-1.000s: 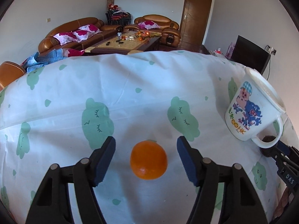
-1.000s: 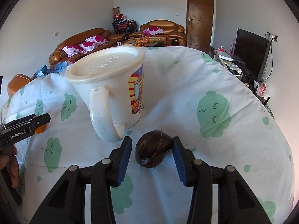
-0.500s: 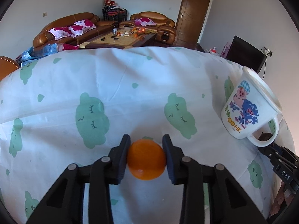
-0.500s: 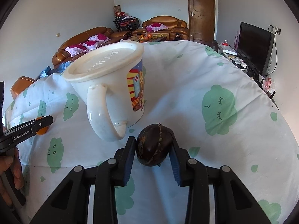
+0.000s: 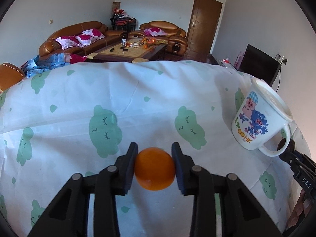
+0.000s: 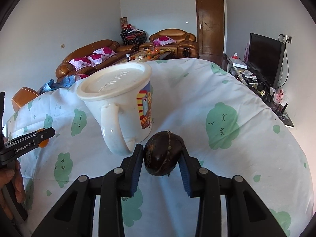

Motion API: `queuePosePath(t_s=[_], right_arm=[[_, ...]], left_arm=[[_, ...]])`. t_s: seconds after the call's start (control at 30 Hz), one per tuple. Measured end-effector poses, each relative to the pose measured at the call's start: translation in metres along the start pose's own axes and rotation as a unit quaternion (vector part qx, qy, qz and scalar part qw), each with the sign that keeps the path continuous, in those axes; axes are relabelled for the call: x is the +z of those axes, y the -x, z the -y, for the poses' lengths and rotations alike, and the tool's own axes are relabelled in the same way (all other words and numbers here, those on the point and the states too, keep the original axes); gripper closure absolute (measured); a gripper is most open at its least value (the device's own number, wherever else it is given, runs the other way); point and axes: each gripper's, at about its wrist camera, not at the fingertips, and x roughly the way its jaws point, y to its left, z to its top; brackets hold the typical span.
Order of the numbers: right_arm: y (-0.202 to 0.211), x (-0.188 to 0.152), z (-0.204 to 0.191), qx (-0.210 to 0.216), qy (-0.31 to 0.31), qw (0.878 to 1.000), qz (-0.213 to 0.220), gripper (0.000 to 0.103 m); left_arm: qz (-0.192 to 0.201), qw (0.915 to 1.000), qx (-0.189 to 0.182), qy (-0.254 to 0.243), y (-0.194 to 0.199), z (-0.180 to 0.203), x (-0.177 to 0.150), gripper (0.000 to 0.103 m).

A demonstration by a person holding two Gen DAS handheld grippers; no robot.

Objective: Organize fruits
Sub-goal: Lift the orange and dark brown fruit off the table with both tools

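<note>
My left gripper (image 5: 154,159) is shut on an orange (image 5: 154,168) and holds it just above the cloud-print tablecloth (image 5: 122,98). My right gripper (image 6: 162,155) is shut on a dark brown fruit (image 6: 163,156), right in front of a white cartoon mug (image 6: 120,100). The mug stands on the cloth with its handle toward my right gripper. It also shows at the right of the left wrist view (image 5: 258,118). The left gripper shows at the left edge of the right wrist view (image 6: 29,142).
The table's far edge drops off to a living room with brown sofas (image 5: 79,33) and a coffee table (image 5: 126,51). A television (image 6: 264,57) stands past the table's right edge. The cloth is wrinkled.
Both grippers closed: the left on the orange, the right on the dark fruit. Both fruits now sit a little higher over the cloth.
</note>
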Motion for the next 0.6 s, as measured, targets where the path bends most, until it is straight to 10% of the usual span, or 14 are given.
queuePosePath(t_s=[0.6], right_arm=[[0.030, -0.003, -0.005, -0.010, 0.004, 0.996, 0.085, 0.066]], left_arm=[[0.083, 0.9959, 0.035, -0.013, 0.035, 0.003, -0.008, 0.066]])
